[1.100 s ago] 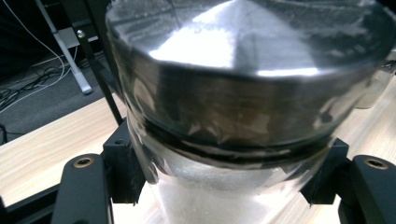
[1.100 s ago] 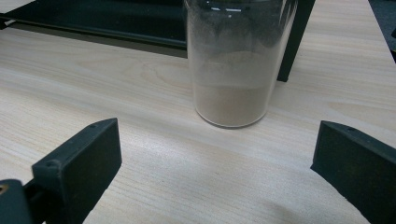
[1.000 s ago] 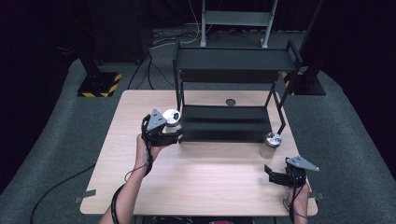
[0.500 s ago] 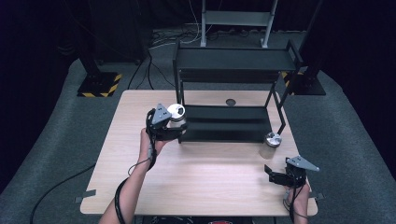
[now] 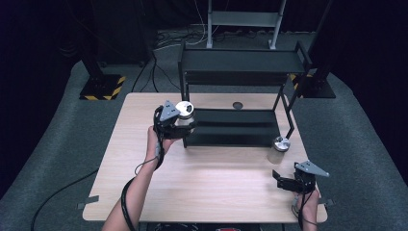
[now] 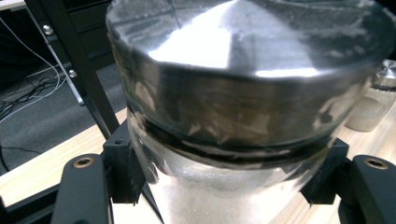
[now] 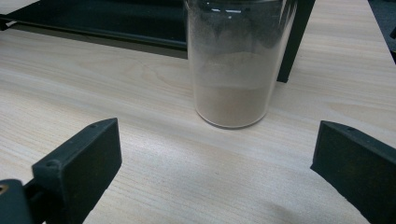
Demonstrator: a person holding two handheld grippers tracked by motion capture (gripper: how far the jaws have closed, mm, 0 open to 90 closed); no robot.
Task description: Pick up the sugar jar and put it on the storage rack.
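High view has my left tongs [image 5: 185, 126] clamped on a jar [image 5: 184, 113] held off the bench [image 5: 202, 187] by the rack's [image 5: 235, 126] left end, while my right tongs [image 5: 283, 179] gape empty near a second jar [image 5: 278, 149].

Held jar [image 6: 243, 154]: clear glass, glossy; lid [image 6: 247, 70] polished metal, mirror-bright. Second jar [image 7: 239, 60]: clear glass, dusty film inside, matt brown powder. Table [image 5: 216, 183]: pale wood-grain, smooth, probably laminate. Rack [image 5: 240, 125]: matt black metal. Gripper pads [image 7: 79, 163]: matt black plastic.
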